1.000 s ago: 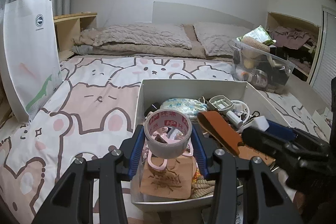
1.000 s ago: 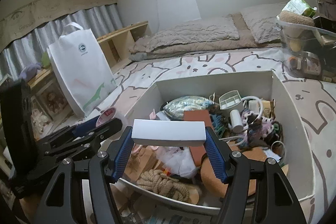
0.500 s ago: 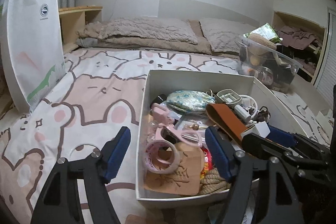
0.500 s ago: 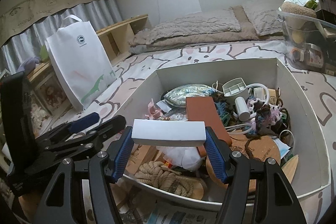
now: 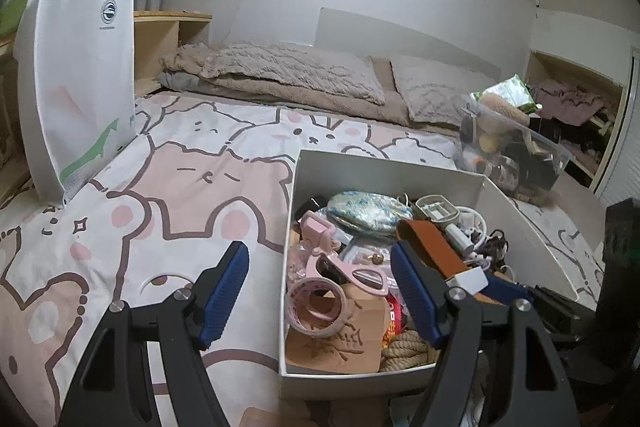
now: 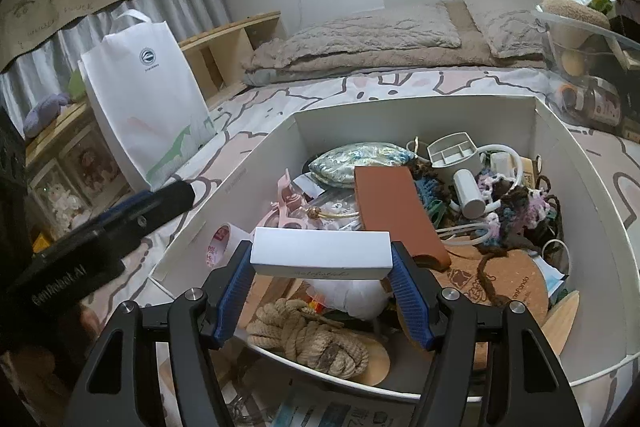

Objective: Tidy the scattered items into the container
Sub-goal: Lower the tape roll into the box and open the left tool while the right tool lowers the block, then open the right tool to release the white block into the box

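**Tape roll in the box, white case still in the right fingers**

The left gripper hangs over the near left corner of the white box, which sits on a bed with a pink-and-white animal bedspread. Its blue fingers have just been opening and now stand spread wide with nothing between them; one is over the bedspread, the other over the box. The roll of tape lies tilted inside the box at lower centre of the left view, against the near left wall, resting on a brown card and touching a pair of pink sunglasses.

The right gripper is over the near edge of the box. Its fingers pinch a small white rectangular case by its two short ends, held level above the clutter. Below it, in the lower middle of the right view, are a coil of rope and a white bundle. Further in lie a brown leather case, a floral pouch, a round cork mat and some tangled yarn.

A white shopping bag stands at the upper left of the left view, well apart from the box. A clear tub of things sits beyond the box at the right.
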`<act>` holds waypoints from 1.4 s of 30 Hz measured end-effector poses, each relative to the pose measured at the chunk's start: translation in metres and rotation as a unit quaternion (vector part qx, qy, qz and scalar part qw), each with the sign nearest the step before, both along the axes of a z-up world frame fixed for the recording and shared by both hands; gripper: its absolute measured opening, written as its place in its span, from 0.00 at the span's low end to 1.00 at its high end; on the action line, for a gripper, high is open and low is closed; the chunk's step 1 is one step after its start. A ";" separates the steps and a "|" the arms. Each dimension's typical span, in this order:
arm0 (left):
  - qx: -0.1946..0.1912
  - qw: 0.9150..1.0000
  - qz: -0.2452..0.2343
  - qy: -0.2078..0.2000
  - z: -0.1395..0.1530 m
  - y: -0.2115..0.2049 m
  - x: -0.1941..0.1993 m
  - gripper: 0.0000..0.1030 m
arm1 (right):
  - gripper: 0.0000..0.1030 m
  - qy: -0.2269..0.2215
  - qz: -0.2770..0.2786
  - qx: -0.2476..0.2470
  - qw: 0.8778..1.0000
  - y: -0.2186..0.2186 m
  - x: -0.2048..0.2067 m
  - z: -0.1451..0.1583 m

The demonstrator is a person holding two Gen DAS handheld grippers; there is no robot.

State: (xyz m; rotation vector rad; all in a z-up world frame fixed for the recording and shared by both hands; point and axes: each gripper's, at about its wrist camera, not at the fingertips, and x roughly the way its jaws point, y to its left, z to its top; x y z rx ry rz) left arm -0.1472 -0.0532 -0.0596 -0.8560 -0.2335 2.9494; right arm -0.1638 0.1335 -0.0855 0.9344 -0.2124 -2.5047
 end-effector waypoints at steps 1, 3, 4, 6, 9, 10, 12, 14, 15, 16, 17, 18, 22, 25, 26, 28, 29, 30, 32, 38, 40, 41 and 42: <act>0.001 1.000 0.001 0.001 0.001 -0.001 0.001 0.71 | 0.65 0.001 0.001 0.002 1.000 -0.001 0.001 0.000; 0.003 1.000 0.002 0.003 0.002 -0.003 0.002 0.71 | 0.65 0.002 0.002 0.004 1.000 -0.003 0.001 0.000; 0.004 1.000 0.002 0.004 0.002 -0.003 0.002 0.71 | 0.66 0.002 0.004 0.005 1.000 -0.004 0.001 0.000; 0.004 1.000 0.005 0.005 0.003 -0.004 0.004 0.72 | 0.76 0.002 0.008 0.010 1.000 -0.006 0.001 -0.001; 0.003 1.000 0.008 0.008 0.004 -0.005 0.005 0.77 | 0.83 0.010 0.009 0.017 1.000 -0.009 0.003 -0.001; 0.003 1.000 0.008 0.008 0.004 -0.005 0.006 0.77 | 0.84 0.011 0.010 0.018 1.000 -0.009 0.004 -0.001; 0.002 1.000 0.008 0.009 0.005 -0.005 0.006 0.77 | 0.85 0.017 0.007 0.022 1.000 -0.008 0.006 0.000; 0.002 1.000 0.009 0.010 0.005 -0.005 0.007 0.77 | 0.88 0.024 0.000 0.030 0.999 -0.008 0.007 0.002; 0.001 1.000 0.010 0.010 0.006 -0.006 0.007 0.78 | 0.92 0.030 -0.006 0.034 0.999 -0.006 0.008 0.003; 0.001 1.000 0.011 0.011 0.006 -0.006 0.008 0.78 | 0.93 0.036 -0.013 0.036 0.999 -0.004 0.008 0.004; 0.000 1.000 0.013 0.012 0.006 -0.007 0.009 0.80 | 0.96 0.040 -0.019 0.035 0.998 -0.001 0.009 0.006; 0.000 1.000 0.015 0.014 0.007 -0.007 0.009 0.83 | 0.98 0.044 -0.027 0.034 0.998 0.003 0.009 0.007; 0.001 1.000 0.021 0.017 0.008 -0.010 0.011 0.88 | 1.00 0.049 -0.037 0.023 0.998 0.014 0.008 0.013; 0.000 0.999 0.029 0.023 0.009 -0.012 0.013 0.99 | 1.00 0.050 -0.037 0.011 0.998 0.020 0.009 0.016; 0.000 0.999 0.030 0.023 0.009 -0.012 0.013 1.00 | 1.00 0.052 -0.039 0.012 0.998 0.021 0.010 0.016; -0.004 0.999 0.032 0.022 0.009 -0.011 0.013 1.00 | 1.00 0.057 -0.042 0.016 0.997 0.021 0.011 0.018; -0.005 0.999 0.032 0.022 0.009 -0.011 0.013 1.00 | 1.00 0.059 -0.043 0.018 0.997 0.022 0.011 0.019; -0.006 0.999 0.030 0.022 0.009 -0.011 0.013 1.00 | 1.00 0.060 -0.045 0.019 0.997 0.023 0.012 0.019; -0.009 0.999 0.027 0.022 0.009 -0.010 0.014 1.00 | 1.00 0.062 -0.049 0.019 0.997 0.025 0.012 0.020; -0.024 0.999 0.026 0.025 0.011 -0.004 0.017 1.00 | 1.00 0.069 -0.052 0.020 0.996 0.029 0.014 0.024; -0.027 0.999 0.024 0.025 0.011 -0.002 0.019 1.00 | 1.00 0.077 -0.057 0.025 0.995 0.030 0.017 0.026; -0.029 0.999 0.024 0.025 0.011 -0.002 0.019 1.00 | 1.00 0.081 -0.060 0.026 0.995 0.032 0.018 0.027; -0.031 0.999 0.023 0.025 0.011 -0.001 0.020 1.00 | 1.00 0.085 -0.064 0.026 0.994 0.033 0.019 0.029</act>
